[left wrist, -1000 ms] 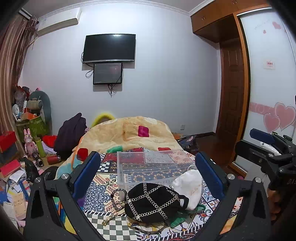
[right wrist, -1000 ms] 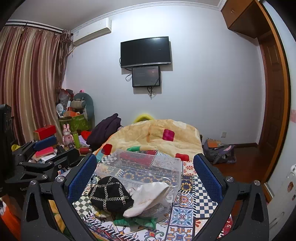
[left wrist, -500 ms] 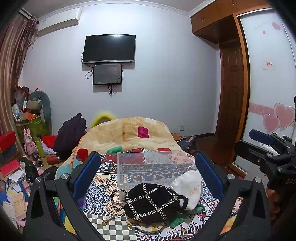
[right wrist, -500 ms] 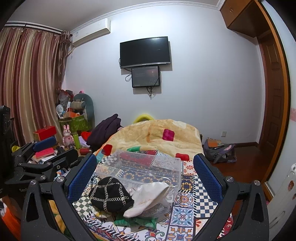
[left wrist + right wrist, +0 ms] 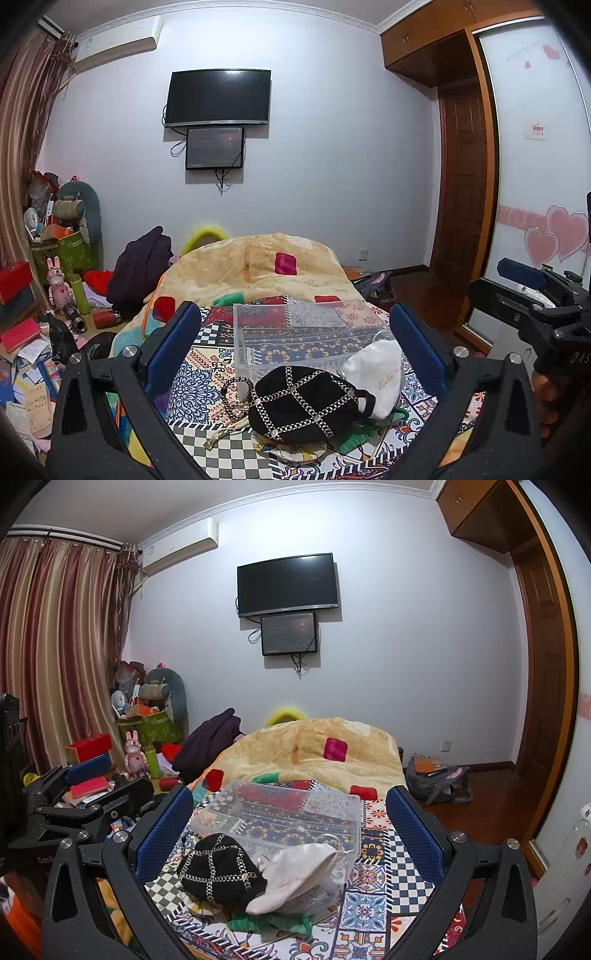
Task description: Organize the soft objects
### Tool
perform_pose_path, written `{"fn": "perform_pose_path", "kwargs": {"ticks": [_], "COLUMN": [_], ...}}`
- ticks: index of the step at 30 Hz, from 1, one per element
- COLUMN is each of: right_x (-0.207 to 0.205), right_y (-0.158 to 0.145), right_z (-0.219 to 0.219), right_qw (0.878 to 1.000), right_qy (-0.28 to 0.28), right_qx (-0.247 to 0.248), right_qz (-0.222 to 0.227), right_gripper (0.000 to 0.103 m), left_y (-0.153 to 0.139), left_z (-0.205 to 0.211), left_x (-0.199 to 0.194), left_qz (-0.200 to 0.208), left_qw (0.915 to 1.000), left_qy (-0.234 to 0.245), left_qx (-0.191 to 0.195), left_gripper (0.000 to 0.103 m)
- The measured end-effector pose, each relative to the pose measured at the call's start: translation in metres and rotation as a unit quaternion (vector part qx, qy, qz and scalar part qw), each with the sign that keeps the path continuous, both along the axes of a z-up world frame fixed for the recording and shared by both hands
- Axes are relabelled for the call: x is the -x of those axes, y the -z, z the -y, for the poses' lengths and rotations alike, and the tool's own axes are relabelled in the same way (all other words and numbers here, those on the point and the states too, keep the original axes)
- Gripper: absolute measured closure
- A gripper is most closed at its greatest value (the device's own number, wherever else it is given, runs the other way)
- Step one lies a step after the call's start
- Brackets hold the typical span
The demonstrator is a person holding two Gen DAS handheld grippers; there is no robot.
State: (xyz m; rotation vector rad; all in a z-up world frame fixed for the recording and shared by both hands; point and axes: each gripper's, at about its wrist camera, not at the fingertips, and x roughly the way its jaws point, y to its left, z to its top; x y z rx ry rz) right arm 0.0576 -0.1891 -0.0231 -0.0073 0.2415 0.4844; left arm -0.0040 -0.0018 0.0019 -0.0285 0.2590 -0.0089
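Observation:
A black pouch with a silver chain grid (image 5: 306, 402) (image 5: 218, 871) lies on the patterned bedspread, in front of a clear plastic box (image 5: 306, 332) (image 5: 284, 812). A white drawstring bag (image 5: 380, 373) (image 5: 295, 867) leans beside it, over a green cloth (image 5: 358, 435) (image 5: 269, 921). My left gripper (image 5: 295, 343) is open and empty, held above and short of the pile. My right gripper (image 5: 288, 823) is open and empty too, also short of the pile. Each gripper shows at the edge of the other's view.
A beige quilt (image 5: 255, 266) is heaped at the far end of the bed. Dark clothes (image 5: 140, 266), boxes and toys crowd the floor at the left (image 5: 33, 332). A backpack (image 5: 439, 779) lies on the floor at the right near the wooden door (image 5: 546, 686).

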Motion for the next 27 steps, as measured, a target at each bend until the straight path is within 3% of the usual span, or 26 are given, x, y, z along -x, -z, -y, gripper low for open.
{"fn": "perform_pose_path", "kwargs": {"ticks": [27], "right_x": [0.0003], "right_y": [-0.0006], "right_z": [-0.0011], "right_qw": [1.0], "right_qy": [-0.002], "right_qx": [-0.001], "right_qz": [0.0], "right_gripper": [0.0], "left_y": [-0.0024], "left_z": [0.0013], "left_x": [0.0006], "left_qz": [-0.001], "left_qw": [1.0], "left_qy": [-0.002], "left_qx": [0.004], "left_gripper": [0.0]}}
